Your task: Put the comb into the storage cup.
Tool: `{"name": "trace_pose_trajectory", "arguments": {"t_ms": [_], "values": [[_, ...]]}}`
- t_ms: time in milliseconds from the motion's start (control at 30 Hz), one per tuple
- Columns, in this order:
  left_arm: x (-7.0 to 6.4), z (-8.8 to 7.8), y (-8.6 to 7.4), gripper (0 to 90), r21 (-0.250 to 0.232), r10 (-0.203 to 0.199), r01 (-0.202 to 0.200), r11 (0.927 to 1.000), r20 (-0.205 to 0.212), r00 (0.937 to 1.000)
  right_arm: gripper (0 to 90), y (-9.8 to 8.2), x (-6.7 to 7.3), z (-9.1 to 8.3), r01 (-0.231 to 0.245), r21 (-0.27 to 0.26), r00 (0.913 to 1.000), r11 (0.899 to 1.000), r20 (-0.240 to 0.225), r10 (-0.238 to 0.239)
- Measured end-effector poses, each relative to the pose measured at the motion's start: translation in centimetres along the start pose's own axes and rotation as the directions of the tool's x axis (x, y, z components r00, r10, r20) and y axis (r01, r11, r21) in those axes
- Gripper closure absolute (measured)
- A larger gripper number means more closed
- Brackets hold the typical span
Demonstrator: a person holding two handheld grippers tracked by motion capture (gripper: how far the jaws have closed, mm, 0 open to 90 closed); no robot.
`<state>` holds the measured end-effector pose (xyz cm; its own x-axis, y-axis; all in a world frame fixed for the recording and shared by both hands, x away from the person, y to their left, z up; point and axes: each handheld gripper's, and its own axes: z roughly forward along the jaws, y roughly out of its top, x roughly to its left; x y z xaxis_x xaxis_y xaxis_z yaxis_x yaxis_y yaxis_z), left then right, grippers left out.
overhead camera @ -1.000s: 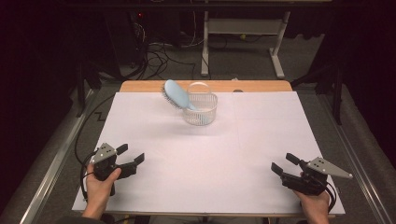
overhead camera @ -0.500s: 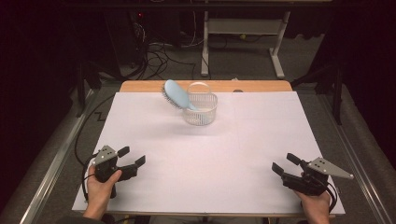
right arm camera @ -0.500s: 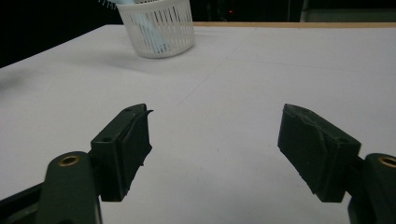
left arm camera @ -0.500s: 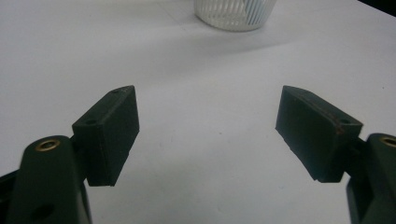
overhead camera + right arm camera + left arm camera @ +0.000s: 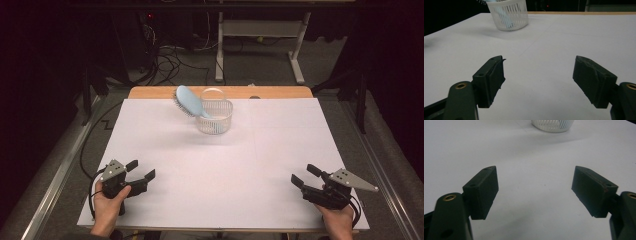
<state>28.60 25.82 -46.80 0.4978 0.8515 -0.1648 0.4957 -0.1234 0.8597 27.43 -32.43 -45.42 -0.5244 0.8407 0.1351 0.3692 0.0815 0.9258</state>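
Observation:
A light blue hairbrush [image 5: 188,101] leans in a white slatted basket [image 5: 215,116] at the back middle of the white table, its head sticking out up and to the left. From the right gripper view the basket [image 5: 509,15] stands far off at upper left, with the brush handle behind its slats. Its base [image 5: 552,125] shows at the top of the left gripper view. My left gripper [image 5: 141,170] rests near the front left corner, open and holding nothing. At the front right my right gripper [image 5: 306,175] is open too, nothing between its jaws.
The white table top [image 5: 280,150] has a wooden strip [image 5: 150,93] along its back edge. Behind the table stand a white desk frame [image 5: 260,45] and a tangle of cables [image 5: 172,55] on the floor. Metal rails run along both sides.
My left gripper has slid a little toward the front edge and slightly right. The right gripper, basket and brush have stayed put.

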Motion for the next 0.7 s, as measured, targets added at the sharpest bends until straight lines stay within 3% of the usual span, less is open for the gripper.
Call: {"name": "trace_pose_trajectory", "arguments": {"t_ms": [700], "values": [[0.35,-0.53,-0.95,22.9,-0.020,-0.024,0.024,0.9995,-0.023,0.9994,25.5,0.00,0.21,0.20,0.004,0.010,1.0000,1.000,-0.007,-0.004]]}}
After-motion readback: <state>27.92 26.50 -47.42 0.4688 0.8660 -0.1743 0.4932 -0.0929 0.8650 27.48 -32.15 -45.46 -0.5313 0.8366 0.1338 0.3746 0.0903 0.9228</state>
